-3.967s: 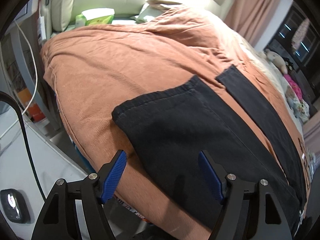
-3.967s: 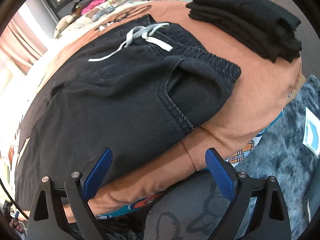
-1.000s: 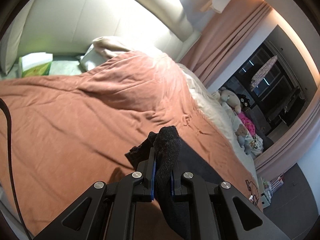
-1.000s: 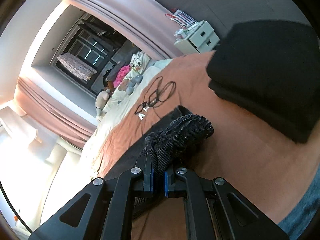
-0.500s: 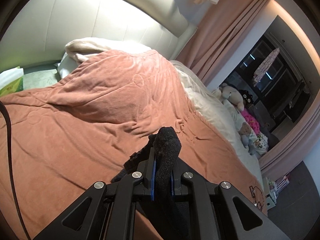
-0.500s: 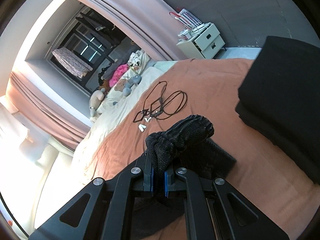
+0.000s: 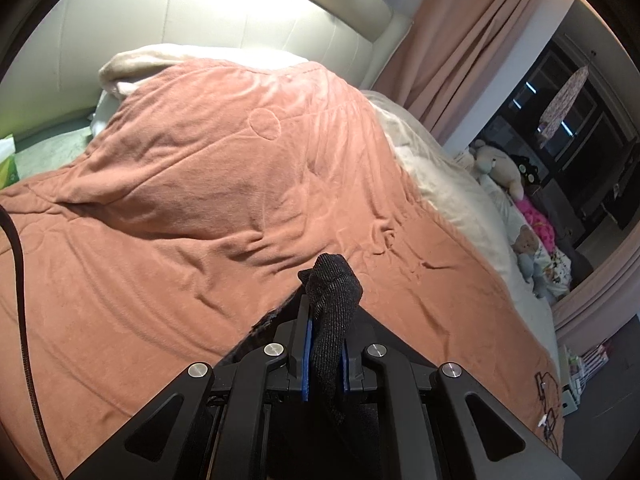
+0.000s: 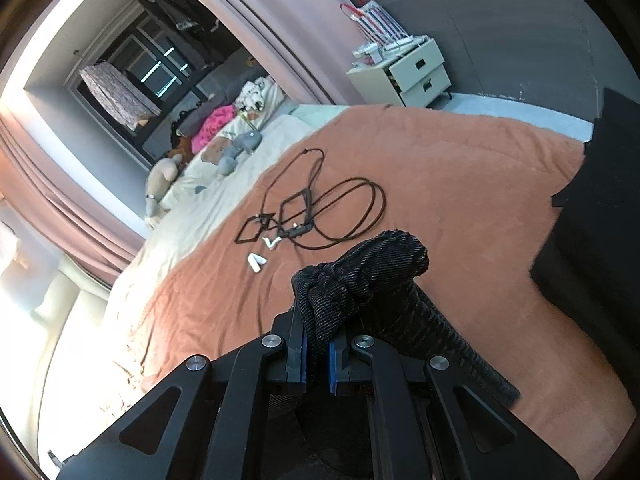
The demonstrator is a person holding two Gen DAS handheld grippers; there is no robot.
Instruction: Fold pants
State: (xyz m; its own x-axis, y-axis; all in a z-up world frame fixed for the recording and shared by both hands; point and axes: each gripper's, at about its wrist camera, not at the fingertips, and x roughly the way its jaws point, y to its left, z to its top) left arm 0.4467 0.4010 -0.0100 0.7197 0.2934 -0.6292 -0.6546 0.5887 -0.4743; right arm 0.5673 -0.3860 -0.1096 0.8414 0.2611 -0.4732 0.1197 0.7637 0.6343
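left wrist: low over the orange blanket (image 7: 224,200), facing the headboard (image 7: 208,16) | right wrist: low, facing the nightstand (image 8: 404,74) | shared: blanket, stuffed toys (image 8: 236,148)

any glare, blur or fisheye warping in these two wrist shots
Left wrist view: the headboard is blown out white; the black pants pinched in the left gripper stay sharp. Right wrist view: glare washes out the lower left, the black stack at the right edge is smeared, the right gripper is crisp. Both bend toward a dark circular rim.

A cream padded headboard (image 7: 224,32) backs the bed – pink curtains (image 7: 460,52) beside it, a white drawer nightstand (image 8: 404,74) against the grey wall (image 8: 500,12).
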